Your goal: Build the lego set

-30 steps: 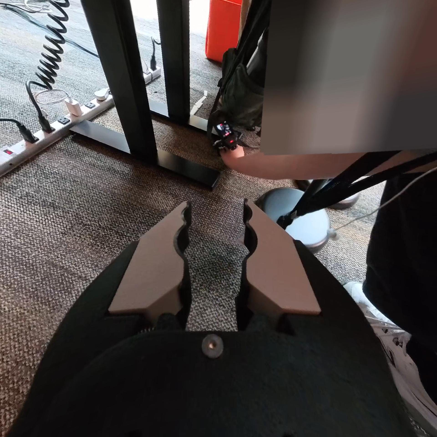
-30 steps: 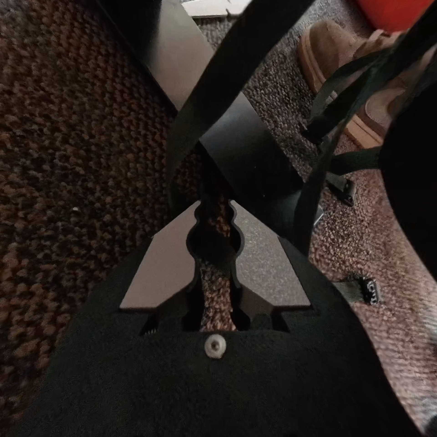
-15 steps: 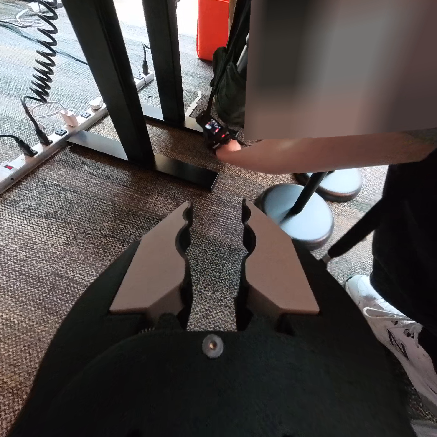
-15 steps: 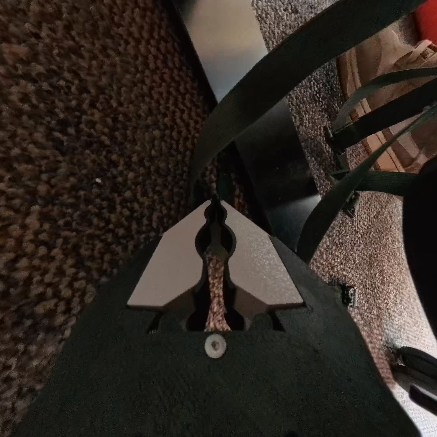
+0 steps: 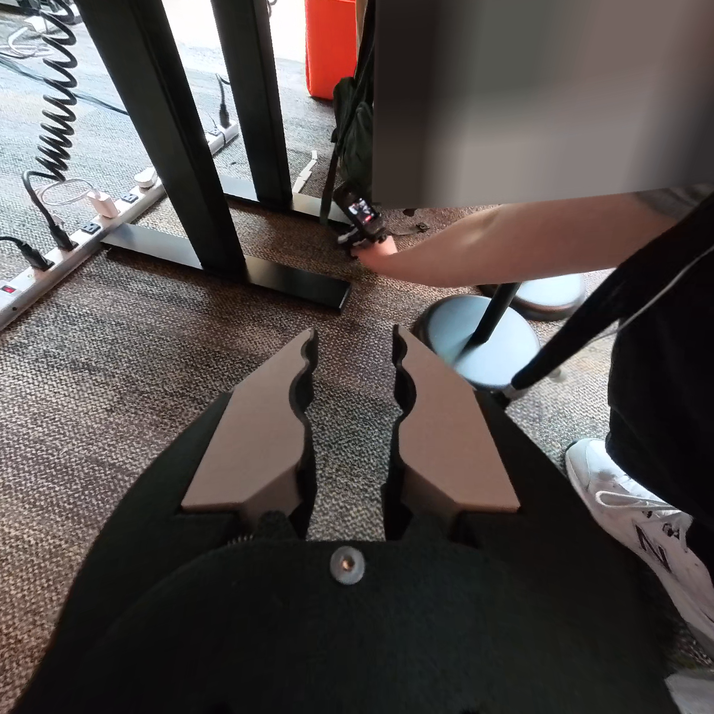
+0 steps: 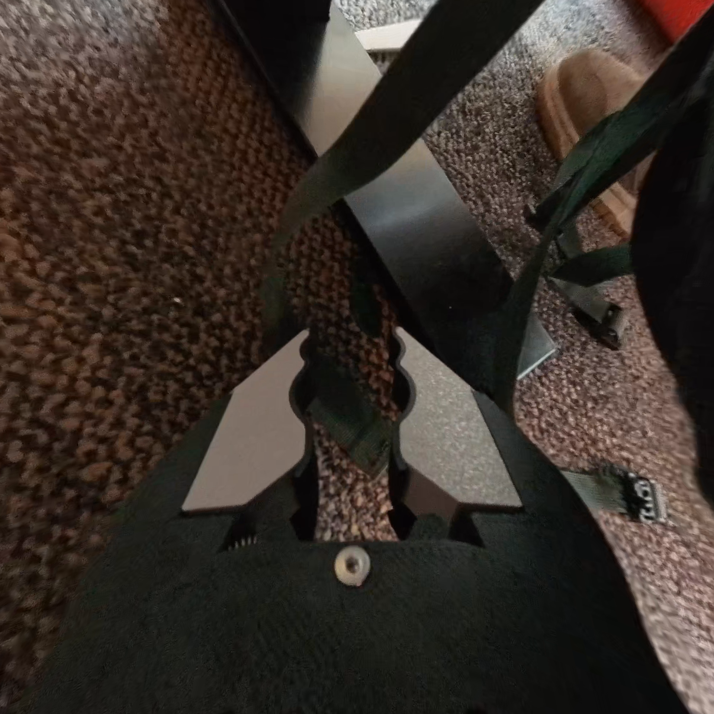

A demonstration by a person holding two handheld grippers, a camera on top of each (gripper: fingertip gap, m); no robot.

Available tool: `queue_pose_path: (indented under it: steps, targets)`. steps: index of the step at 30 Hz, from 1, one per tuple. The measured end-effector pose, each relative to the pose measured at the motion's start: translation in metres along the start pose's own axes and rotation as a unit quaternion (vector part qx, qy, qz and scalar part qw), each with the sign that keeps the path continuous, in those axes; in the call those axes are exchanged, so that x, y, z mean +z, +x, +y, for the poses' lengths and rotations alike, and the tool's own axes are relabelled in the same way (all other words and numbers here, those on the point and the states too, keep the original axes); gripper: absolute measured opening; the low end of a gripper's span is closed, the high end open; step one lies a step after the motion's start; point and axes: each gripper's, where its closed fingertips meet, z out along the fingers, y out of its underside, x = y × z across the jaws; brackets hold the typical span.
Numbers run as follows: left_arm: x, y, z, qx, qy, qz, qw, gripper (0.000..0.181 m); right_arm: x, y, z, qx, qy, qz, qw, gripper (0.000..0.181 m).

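Speckled carpet [image 5: 116, 367] fills both views, and no lego shows anywhere. Left tongs [image 5: 351, 340] hang spread and empty above it, seemingly parked; right tongs [image 6: 352, 342] gape low beside a black strap [image 6: 347, 417], grasping nothing.

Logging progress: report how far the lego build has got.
Done: nothing visible; no lego in either view. In hand: nothing; the left hand-held gripper hangs open over carpet, the right hand-held gripper open with a black strap end between its jaws. Left: the whole build.
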Motion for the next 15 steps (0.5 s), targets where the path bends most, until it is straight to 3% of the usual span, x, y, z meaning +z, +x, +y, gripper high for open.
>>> queue_pose_path:
  steps: [8, 15]
  targets:
    - [0.007, 0.004, 0.003, 0.003, -0.007, 0.005, 1.000, 0.036, 0.005, 0.000, -0.007, 0.018, -0.003, 0.038, 0.999, 0.046]
    - [0.010, 0.002, 0.005, 0.001, -0.009, 0.007, 1.000, 0.035, 0.009, -0.009, -0.012, 0.123, -0.014, 0.022, 0.992, 0.050]
